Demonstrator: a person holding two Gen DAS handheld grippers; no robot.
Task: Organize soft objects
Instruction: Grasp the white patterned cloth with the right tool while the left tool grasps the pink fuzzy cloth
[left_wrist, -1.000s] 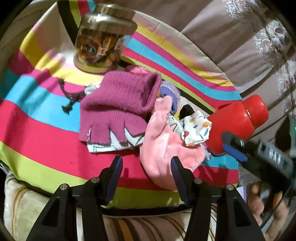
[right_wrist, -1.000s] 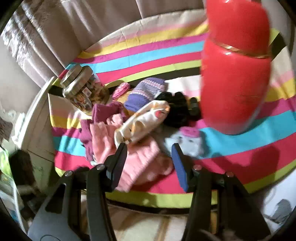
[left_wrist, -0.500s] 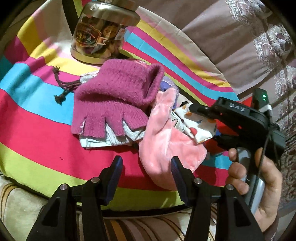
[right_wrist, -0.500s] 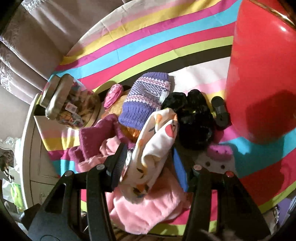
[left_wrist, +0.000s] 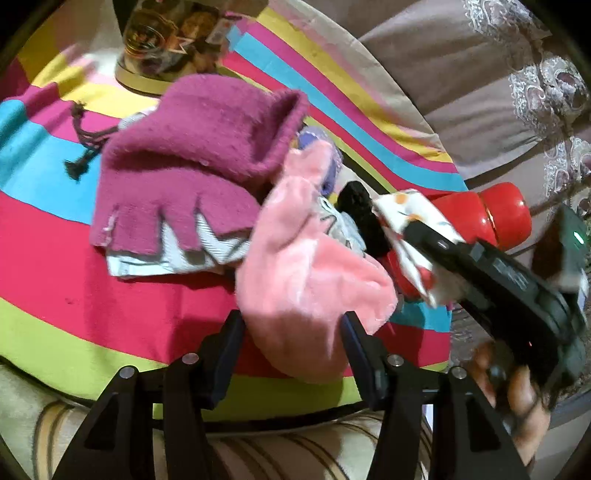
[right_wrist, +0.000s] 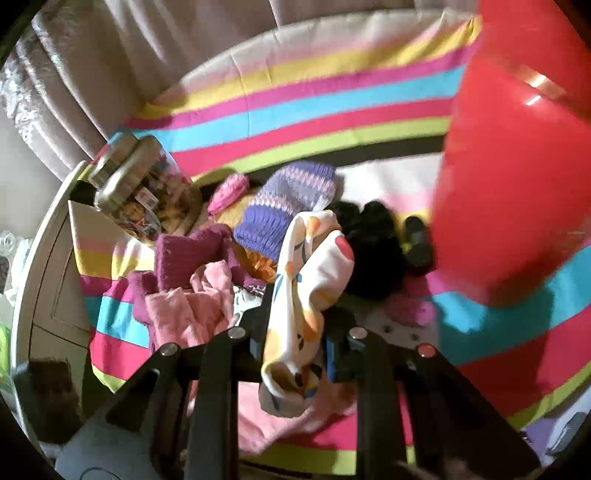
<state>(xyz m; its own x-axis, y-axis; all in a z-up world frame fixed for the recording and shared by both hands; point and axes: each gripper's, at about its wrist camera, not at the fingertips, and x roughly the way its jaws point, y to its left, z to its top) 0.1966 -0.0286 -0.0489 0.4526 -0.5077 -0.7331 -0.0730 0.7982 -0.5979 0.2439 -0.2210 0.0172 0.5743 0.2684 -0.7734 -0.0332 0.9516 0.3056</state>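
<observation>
A heap of soft things lies on the striped cloth (left_wrist: 74, 277). A magenta knit glove (left_wrist: 192, 158) rests on a pale folded cloth (left_wrist: 155, 258). The near end of a pink fuzzy piece (left_wrist: 306, 295) lies between the fingers of my left gripper (left_wrist: 291, 325), which stands open around it. My right gripper (right_wrist: 299, 314) is closing, its jaws pinching a white cloth with orange and red spots (right_wrist: 314, 266). In the left wrist view the right gripper (left_wrist: 424, 236) holds that cloth (left_wrist: 402, 206) raised off the heap. A purple striped knit piece (right_wrist: 288, 199) and black soft items (right_wrist: 369, 251) lie behind.
A tall red bottle (right_wrist: 517, 166) stands close on the right of the heap. A gold-lidded jar (right_wrist: 144, 192) stands at the back left. A small pink item (right_wrist: 229, 188) lies by the jar. Beige upholstery (left_wrist: 461, 92) rises behind, and the cloth's front edge is near my fingers.
The right gripper has closed on the white spotted cloth and drawn it up from the heap. The left gripper has moved forward and down, so the pink piece now lies between its fingers.
</observation>
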